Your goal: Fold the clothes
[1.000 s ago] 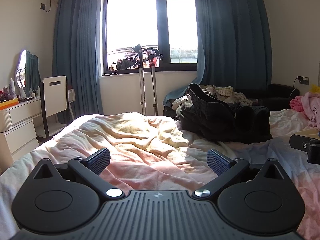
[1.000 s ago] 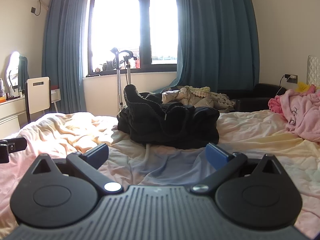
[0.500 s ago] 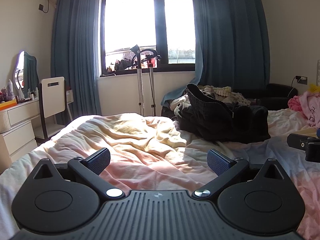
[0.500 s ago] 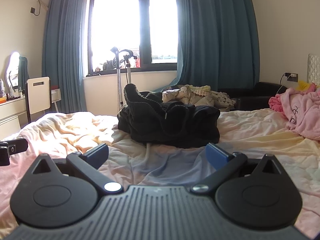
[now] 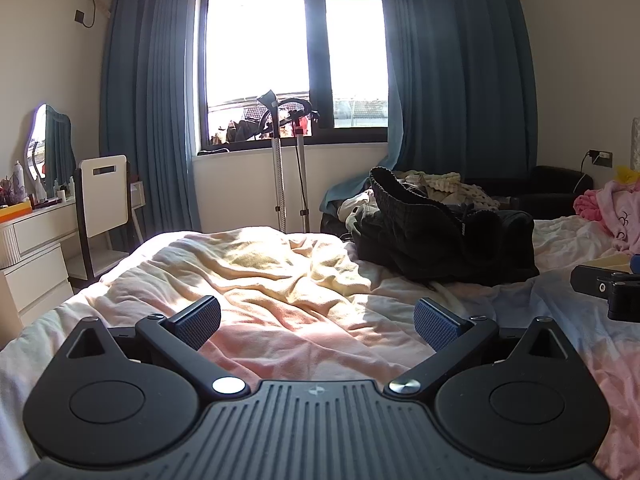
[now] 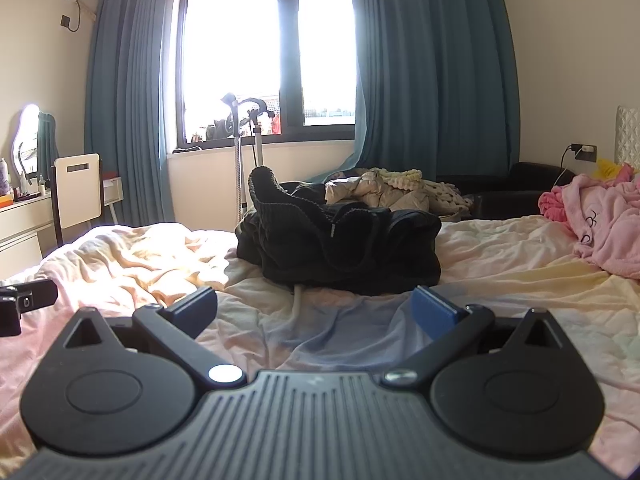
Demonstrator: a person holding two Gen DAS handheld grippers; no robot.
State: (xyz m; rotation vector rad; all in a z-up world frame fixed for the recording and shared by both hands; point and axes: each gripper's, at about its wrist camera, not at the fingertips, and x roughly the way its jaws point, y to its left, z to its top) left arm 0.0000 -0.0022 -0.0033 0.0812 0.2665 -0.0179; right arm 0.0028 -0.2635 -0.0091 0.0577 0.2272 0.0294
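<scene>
Two handheld tools hover side by side above a rumpled bed [image 5: 280, 280]. The left tool [image 5: 318, 320] and the right tool [image 6: 316, 308] both have their fingers spread wide and hold nothing. A crumpled black garment [image 6: 340, 236] lies on the bed ahead of the right tool; a pink garment [image 6: 604, 216] lies far right.

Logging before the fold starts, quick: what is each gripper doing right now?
Left gripper: open, holding nothing, above the bedsheet.
Right gripper: open, holding nothing, pointed at the black garment.
</scene>
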